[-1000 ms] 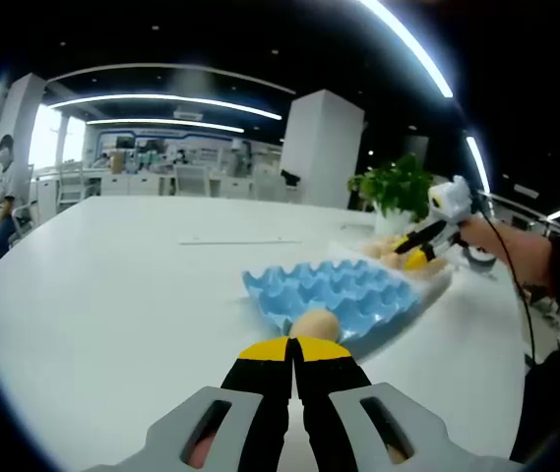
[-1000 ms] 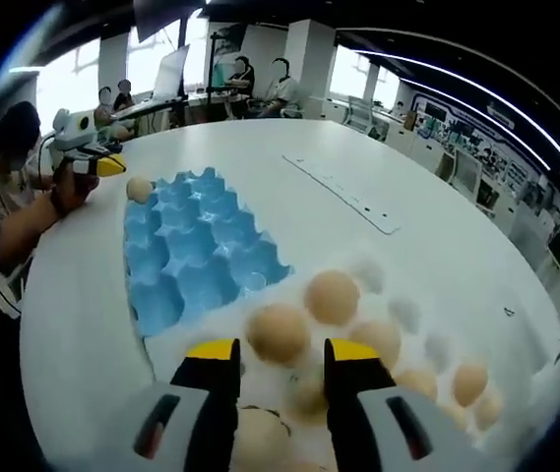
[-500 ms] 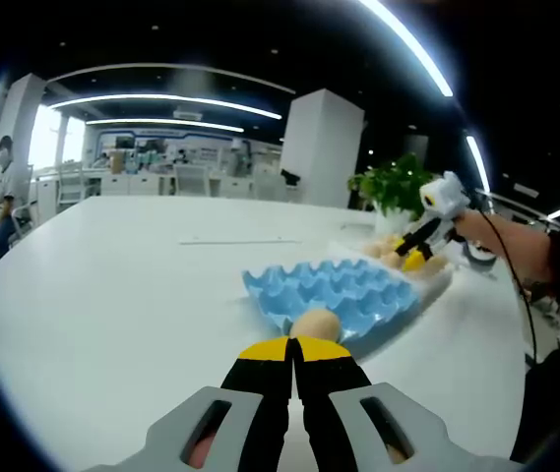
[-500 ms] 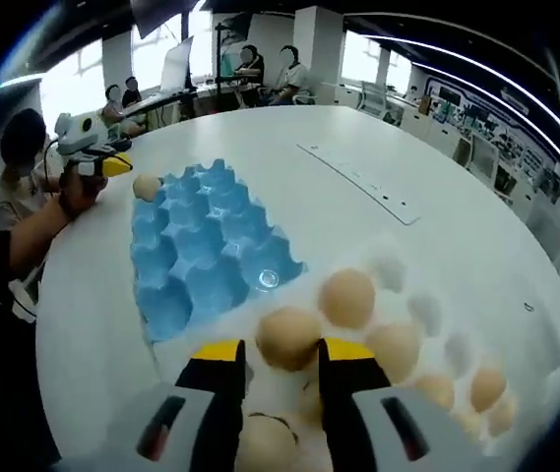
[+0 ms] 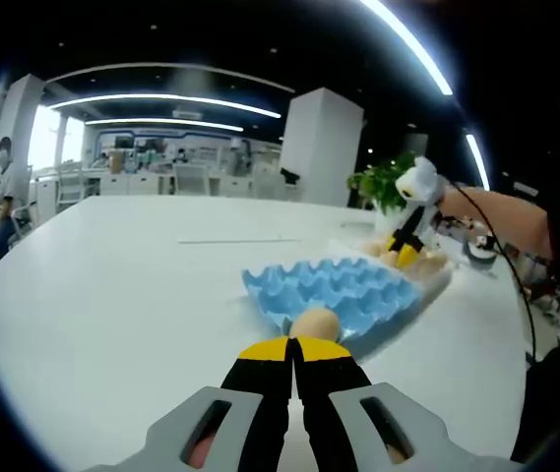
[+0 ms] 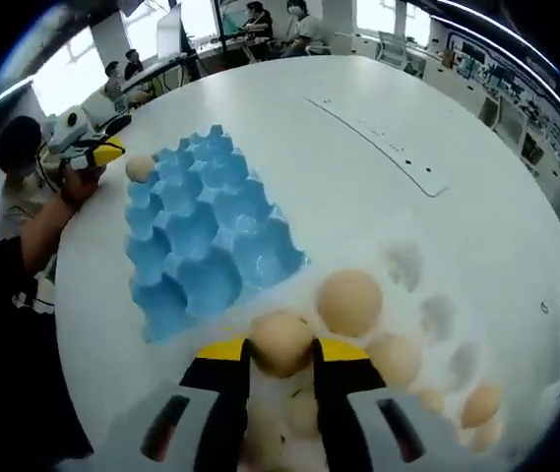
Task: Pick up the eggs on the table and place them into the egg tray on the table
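Egg (image 6: pixel 281 343) half hidden between right claw (image 6: pixel 278 352) tips

The left gripper (image 5: pixel 292 351), its yellow-tipped jaws closed together, sits just behind 1 egg (image 5: pixel 315 324) at the near edge of the blue egg tray (image 5: pixel 343 290). Beyond the tray, the right gripper (image 5: pixel 404 251) points down among more eggs (image 5: pixel 394 258) on the white table (image 5: pixel 112 285).
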